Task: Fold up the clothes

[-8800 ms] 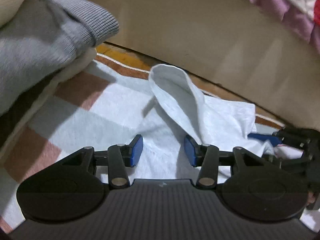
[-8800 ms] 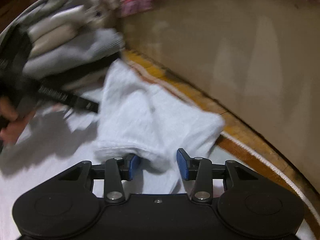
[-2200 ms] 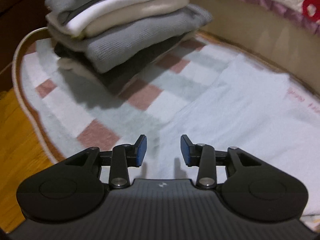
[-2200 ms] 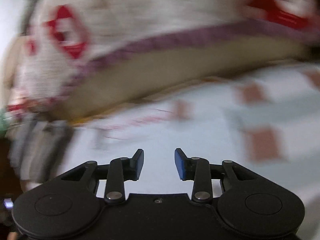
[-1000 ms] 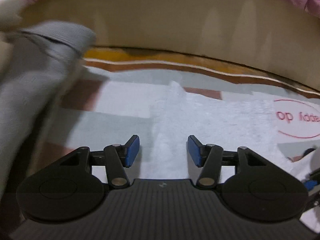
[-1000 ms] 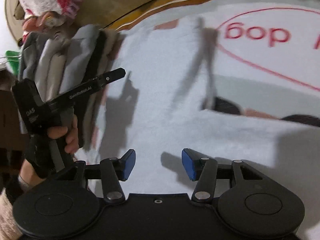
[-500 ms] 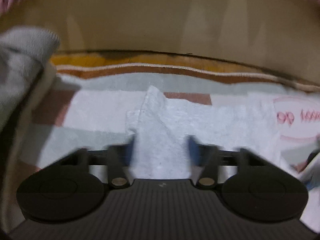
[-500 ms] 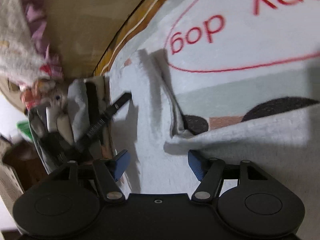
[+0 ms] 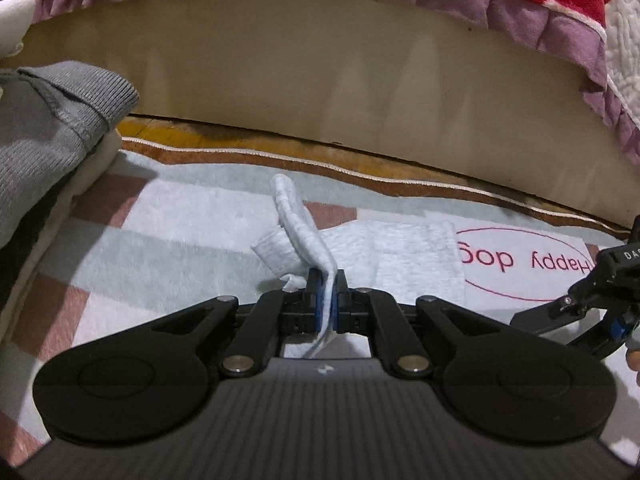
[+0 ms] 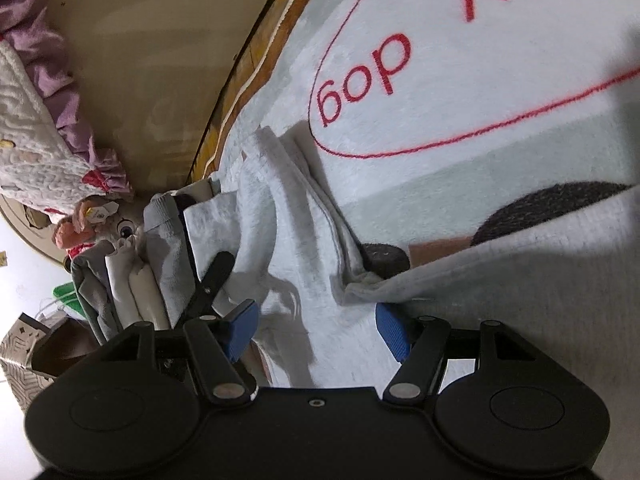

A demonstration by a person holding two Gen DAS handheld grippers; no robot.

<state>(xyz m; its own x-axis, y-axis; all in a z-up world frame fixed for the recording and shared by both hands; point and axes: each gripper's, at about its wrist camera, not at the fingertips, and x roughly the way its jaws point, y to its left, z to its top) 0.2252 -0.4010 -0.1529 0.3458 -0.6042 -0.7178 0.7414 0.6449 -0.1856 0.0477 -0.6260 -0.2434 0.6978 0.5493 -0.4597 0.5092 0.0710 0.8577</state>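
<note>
Likely bedroom — bedspread (image 9: pixel 568 8), rug (image 9: pixel 168 224).

1. The left gripper (image 9: pixel 327 295) had its jaws pressed together, their blue pads pinching a raised fold of the white garment (image 9: pixel 304 236).
2. It was held low, pointing forward.
3. The right gripper (image 10: pixel 318 330) had its jaws spread wide apart, with nothing between the pads.
4. It was rolled over to one side, low above the cloth.
5. In the left wrist view the right gripper showed at the right edge, with a fingertip of the hand (image 9: pixel 633 357) holding it.
</note>
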